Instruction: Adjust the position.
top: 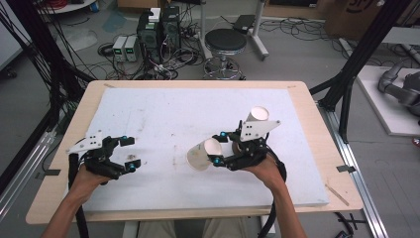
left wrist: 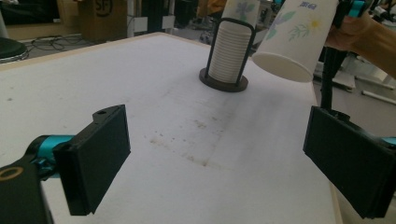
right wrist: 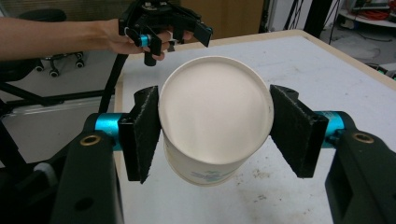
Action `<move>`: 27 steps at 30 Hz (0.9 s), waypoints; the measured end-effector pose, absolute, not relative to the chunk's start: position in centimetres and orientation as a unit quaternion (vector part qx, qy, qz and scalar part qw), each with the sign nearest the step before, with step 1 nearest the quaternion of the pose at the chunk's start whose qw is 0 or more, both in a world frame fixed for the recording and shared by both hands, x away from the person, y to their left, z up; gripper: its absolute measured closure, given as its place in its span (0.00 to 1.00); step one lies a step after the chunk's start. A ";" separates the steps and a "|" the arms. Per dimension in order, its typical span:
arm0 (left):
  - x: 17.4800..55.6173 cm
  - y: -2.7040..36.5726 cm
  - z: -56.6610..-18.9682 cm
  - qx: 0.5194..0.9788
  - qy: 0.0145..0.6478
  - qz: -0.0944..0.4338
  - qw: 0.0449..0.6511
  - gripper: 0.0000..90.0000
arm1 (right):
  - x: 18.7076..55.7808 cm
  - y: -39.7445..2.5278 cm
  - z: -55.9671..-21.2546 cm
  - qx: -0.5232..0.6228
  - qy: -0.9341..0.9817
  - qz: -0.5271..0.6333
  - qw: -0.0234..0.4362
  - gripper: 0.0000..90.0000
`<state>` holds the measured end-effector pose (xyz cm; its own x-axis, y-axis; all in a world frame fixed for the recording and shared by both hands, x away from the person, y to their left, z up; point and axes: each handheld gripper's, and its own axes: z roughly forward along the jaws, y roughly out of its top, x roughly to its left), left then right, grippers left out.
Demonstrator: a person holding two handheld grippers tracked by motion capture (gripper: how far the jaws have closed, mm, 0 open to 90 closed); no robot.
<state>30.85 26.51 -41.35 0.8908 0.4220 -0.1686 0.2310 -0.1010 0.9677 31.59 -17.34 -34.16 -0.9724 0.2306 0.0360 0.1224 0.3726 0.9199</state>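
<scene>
1. Right claw grips a paper cup by its sides, tilted above the worktop beside the cup holder; overpressure risks crushing it
2. Left claw gapes empty, well apart; cup could slip unsupported

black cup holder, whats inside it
A stack of white paper cups fills the black cup holder, with one flowered cup sticking out on top. The holder's base under the stack is covered.
</scene>
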 end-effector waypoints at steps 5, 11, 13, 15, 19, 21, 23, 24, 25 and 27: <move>31.1 25.4 -40.8 0.740 0.201 0.062 0.639 0.08 | 31.7 -17.1 -34.1 0.104 0.826 0.553 0.046 0.42; 31.3 23.9 -40.3 0.746 0.178 0.044 0.641 0.08 | 31.7 -16.6 -34.1 0.098 0.824 0.556 0.044 0.42; 31.5 23.1 -40.1 0.750 0.166 0.039 0.638 0.08 | 31.7 -16.4 -34.1 0.098 0.825 0.555 0.041 0.42; 31.6 22.8 -40.0 0.752 0.163 0.038 0.638 0.08 | 31.7 -16.3 -34.1 0.097 0.825 0.556 0.041 0.42; 31.8 21.5 -39.6 0.753 0.154 0.028 0.639 0.08 | 31.7 -16.2 -34.1 0.095 0.824 0.557 0.041 0.42; 32.0 20.6 -39.4 0.757 0.147 0.029 0.636 0.08 | 31.7 -16.2 -34.1 0.094 0.824 0.557 0.040 0.42; 32.0 20.2 -39.3 0.757 0.143 0.026 0.637 0.09 | 31.7 -16.2 -34.1 0.093 0.823 0.558 0.041 0.42; 32.1 20.0 -39.3 0.758 0.141 0.027 0.636 0.09 | 31.7 -16.1 -34.1 0.092 0.823 0.559 0.040 0.42; 32.1 20.0 -39.3 0.758 0.141 0.027 0.636 0.09 | 31.7 -16.1 -34.1 0.092 0.823 0.559 0.040 0.42; 32.1 19.5 -39.3 0.759 0.138 0.025 0.636 0.09 | 31.7 -16.1 -34.1 0.093 0.823 0.559 0.038 0.42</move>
<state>32.12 19.52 -39.26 0.9604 0.2424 -0.1375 0.1779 -0.1535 0.9720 31.67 -16.10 -34.14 -0.9797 0.1960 0.0419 0.1111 0.3572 0.9274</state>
